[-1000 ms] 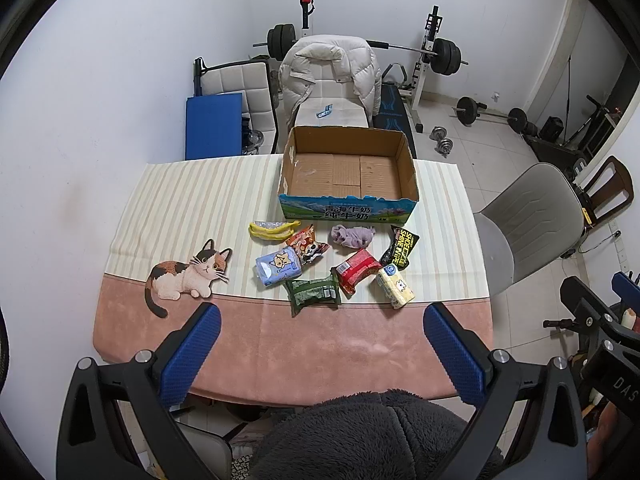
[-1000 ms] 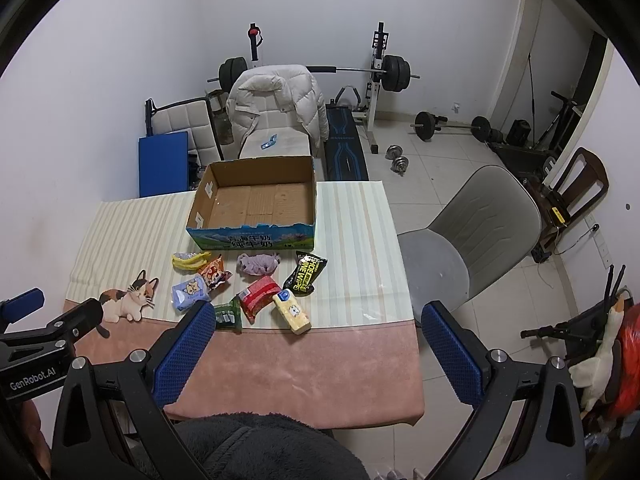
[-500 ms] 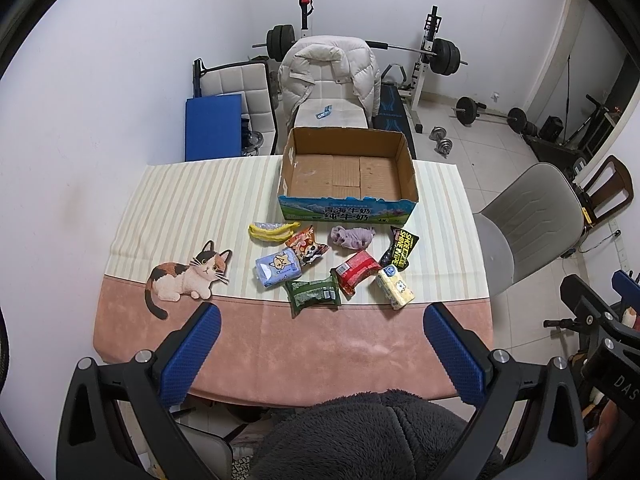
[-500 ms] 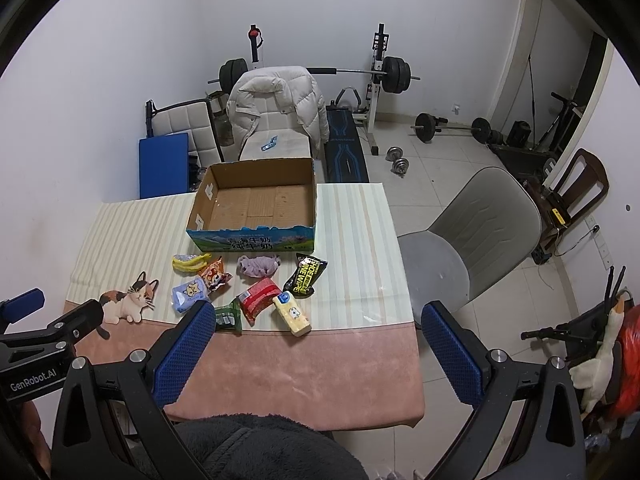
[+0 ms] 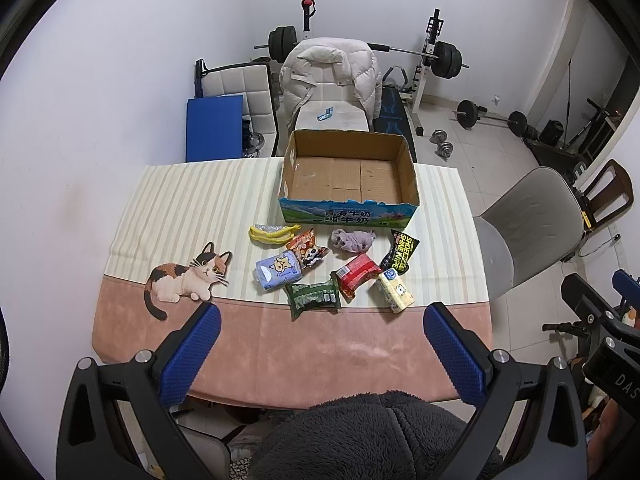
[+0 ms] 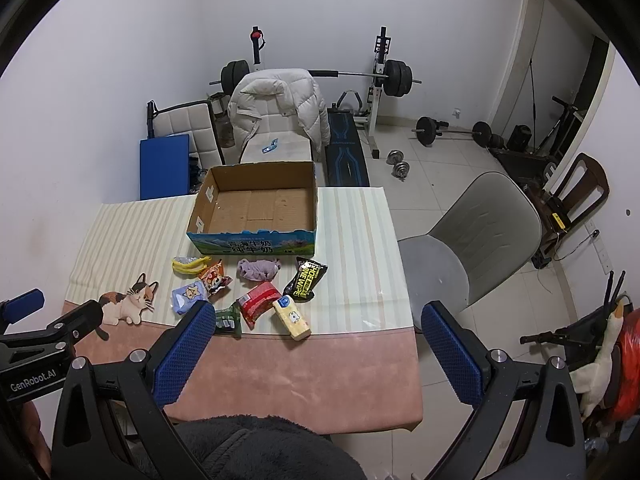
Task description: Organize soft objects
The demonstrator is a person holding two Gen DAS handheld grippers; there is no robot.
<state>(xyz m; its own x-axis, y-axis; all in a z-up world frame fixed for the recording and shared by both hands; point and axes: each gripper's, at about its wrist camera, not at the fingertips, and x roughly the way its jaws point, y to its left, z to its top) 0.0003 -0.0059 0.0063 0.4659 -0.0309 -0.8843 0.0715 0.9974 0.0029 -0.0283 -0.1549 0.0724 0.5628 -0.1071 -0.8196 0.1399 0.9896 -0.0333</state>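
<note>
An empty cardboard box stands at the table's far side. In front of it lie several soft items: a yellow banana toy, an orange snack pack, a purple plush, a black pack, a blue tissue pack, a red pack, a green pack and a yellow pack. My left gripper is open and empty, held high above the table's near edge. My right gripper is open and empty, also high and near.
The table has a striped and pink cloth with a cat print. A grey chair stands to the right. A chair with a white jacket and a weight rack stand behind the table.
</note>
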